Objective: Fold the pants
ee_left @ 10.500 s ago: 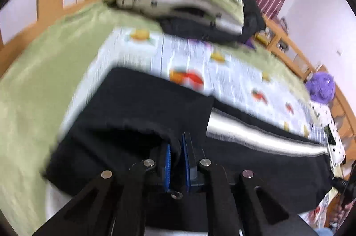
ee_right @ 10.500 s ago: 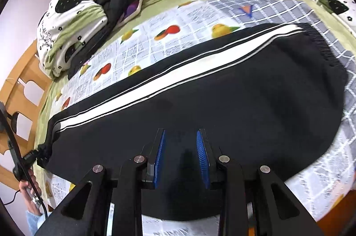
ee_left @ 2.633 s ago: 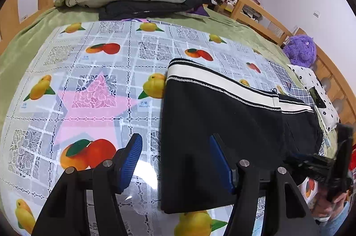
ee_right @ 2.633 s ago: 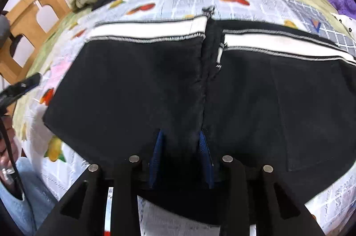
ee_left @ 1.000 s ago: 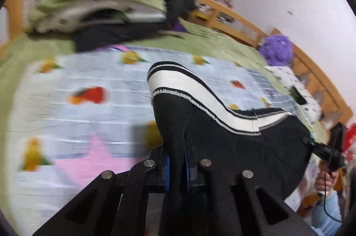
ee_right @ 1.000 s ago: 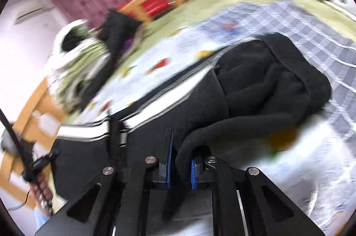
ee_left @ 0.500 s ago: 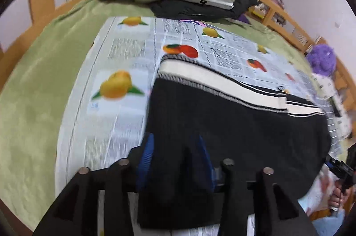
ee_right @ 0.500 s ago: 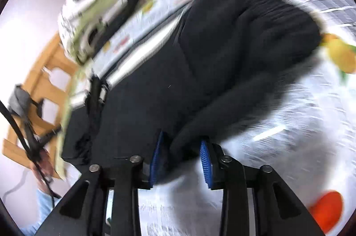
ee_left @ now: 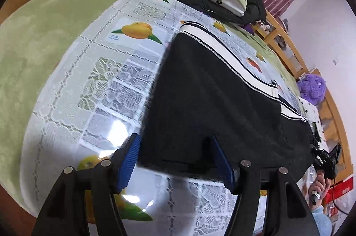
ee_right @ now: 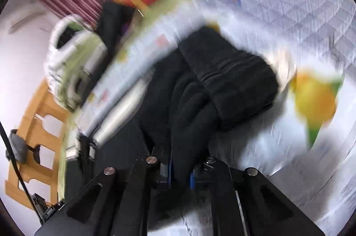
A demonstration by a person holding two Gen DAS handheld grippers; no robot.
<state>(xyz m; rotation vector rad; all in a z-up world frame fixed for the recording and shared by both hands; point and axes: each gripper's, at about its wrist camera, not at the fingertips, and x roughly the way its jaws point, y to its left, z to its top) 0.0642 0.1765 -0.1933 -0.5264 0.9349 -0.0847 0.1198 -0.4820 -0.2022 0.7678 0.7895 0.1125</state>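
I've just let my left gripper [ee_left: 175, 160] spread wide, leaving the pants [ee_left: 213, 98] flat just ahead of its jaws, while my right gripper [ee_right: 180, 171] stays pinched on bunched fabric, so another fold looks underway.

the left gripper [ee_left: 175, 160] is hovering low with its blue-padded fingers [ee_left: 128, 160] spread wide, gripping nothing. the right gripper [ee_right: 180, 171] is pinching its jaws nearly closed on a bunched fold of the pants [ee_right: 222, 80].
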